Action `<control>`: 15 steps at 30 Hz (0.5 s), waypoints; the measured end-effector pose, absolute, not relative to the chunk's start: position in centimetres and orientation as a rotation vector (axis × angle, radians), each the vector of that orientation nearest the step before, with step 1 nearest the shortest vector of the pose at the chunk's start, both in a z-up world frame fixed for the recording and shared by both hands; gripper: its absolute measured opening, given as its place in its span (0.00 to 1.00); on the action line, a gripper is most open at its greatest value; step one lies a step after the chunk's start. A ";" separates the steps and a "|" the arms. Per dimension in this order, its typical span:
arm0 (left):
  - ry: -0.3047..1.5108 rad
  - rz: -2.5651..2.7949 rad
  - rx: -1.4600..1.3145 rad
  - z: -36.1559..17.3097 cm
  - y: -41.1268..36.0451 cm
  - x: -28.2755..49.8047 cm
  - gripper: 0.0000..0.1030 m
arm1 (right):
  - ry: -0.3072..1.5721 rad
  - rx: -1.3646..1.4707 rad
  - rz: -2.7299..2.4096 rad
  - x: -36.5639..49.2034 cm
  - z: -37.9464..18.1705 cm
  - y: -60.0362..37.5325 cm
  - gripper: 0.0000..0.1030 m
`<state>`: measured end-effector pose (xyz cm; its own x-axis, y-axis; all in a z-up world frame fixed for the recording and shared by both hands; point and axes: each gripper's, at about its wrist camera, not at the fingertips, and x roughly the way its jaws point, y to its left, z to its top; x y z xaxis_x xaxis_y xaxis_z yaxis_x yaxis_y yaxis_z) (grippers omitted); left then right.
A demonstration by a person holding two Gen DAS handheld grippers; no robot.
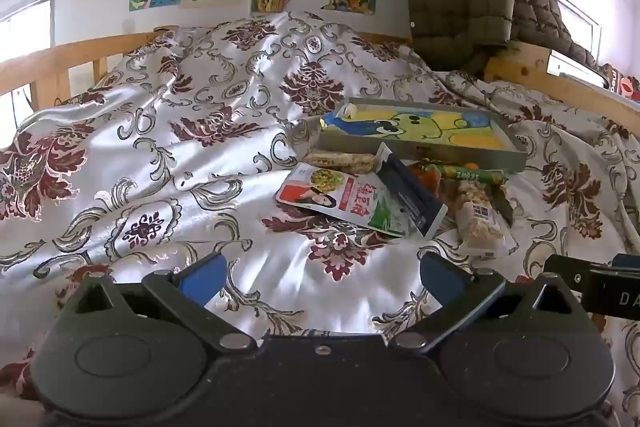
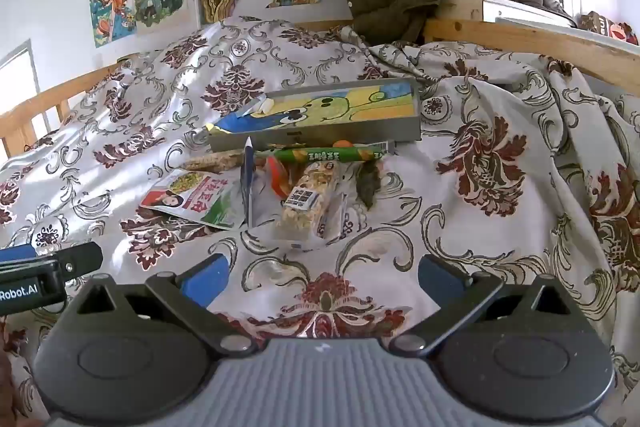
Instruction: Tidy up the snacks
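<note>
Start of sorting: both hand-held grippers, left [image 1: 320,281] and right [image 2: 322,281], gape wide, empty. Snack pile lies on the bedspread [image 1: 160,131] against the tray [image 2: 320,133]. You next reach for the nearest granola bar [image 2: 308,203].

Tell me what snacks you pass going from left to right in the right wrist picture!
Red and green pouch → dark blue packet standing on edge → clear-wrapped cereal bar → dark leaf-shaped piece.

Floral bedspread [image 1: 200,155] under grey tray [image 1: 420,151] and loose snack packets [image 1: 352,203].
</note>
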<state>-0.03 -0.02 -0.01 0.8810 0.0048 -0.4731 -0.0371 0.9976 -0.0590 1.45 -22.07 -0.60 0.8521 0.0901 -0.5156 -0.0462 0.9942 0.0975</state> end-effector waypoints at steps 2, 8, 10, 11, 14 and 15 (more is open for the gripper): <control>0.498 0.022 -0.066 0.0 0.0 0.0 0.99 | 0.546 0.081 0.071 1.5 -0.6 -22.1 1.00; 0.499 0.023 -0.062 0.0 0.0 0.0 0.99 | 0.548 0.081 0.072 1.5 -0.6 -22.1 1.00; 0.499 0.023 -0.062 0.0 0.0 0.0 0.99 | 0.547 0.080 0.071 1.5 -0.6 -22.1 1.00; 0.498 0.024 -0.061 0.0 0.0 0.0 0.99 | 0.547 0.080 0.071 1.5 -0.6 -22.1 1.00; 0.498 0.024 -0.061 0.0 0.0 0.0 0.99 | 0.548 0.079 0.070 1.5 -0.6 -22.1 1.00; 0.498 0.024 -0.061 0.0 0.0 0.0 0.99 | 0.548 0.079 0.070 1.5 -0.6 -22.1 1.00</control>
<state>0.00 -0.04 -0.02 0.8783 0.0078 -0.4781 -0.0375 0.9979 -0.0526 1.50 -22.07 -0.62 0.8512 0.0878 -0.5174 -0.0453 0.9945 0.0941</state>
